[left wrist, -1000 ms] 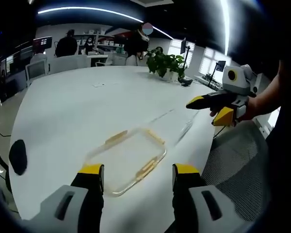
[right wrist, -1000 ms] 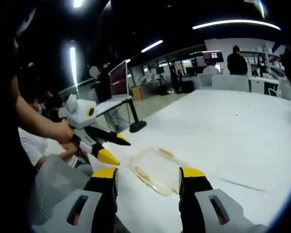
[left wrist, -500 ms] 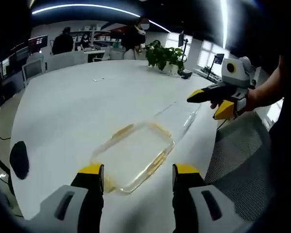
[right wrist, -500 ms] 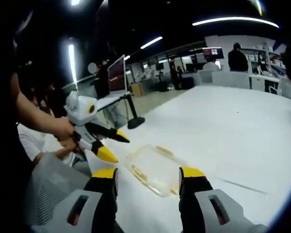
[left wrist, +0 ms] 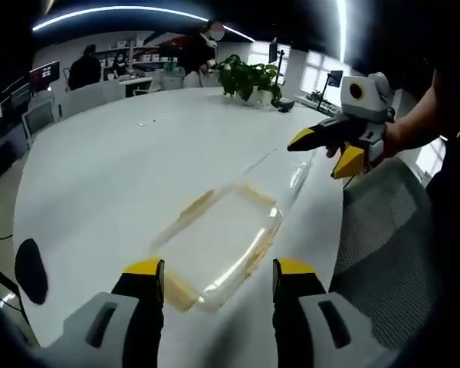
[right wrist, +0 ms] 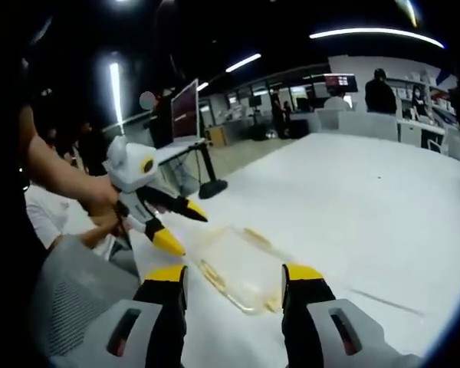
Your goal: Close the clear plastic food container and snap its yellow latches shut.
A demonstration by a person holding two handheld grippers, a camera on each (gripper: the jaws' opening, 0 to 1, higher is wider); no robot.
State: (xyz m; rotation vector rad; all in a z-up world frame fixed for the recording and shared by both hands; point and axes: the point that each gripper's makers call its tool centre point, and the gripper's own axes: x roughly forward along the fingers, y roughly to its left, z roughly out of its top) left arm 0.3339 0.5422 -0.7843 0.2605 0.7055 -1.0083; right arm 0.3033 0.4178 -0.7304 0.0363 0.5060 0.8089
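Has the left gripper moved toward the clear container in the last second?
Yes. The left gripper now sits closer to the container resting on the white table.

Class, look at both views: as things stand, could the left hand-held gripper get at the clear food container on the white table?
Probably yes. The left hand-held gripper is open, and the container lies straight ahead on the table with nothing between; the right hand-held gripper is off to the side.

I read both views as bright on the white table [left wrist: 123, 176] and dim above it. Ceiling light strips [left wrist: 115, 12] bow under fisheye distortion. Window [left wrist: 316, 67] glare blows out at the table's far edge. Clear container [left wrist: 218, 241] looks soft, slightly motion-blurred.
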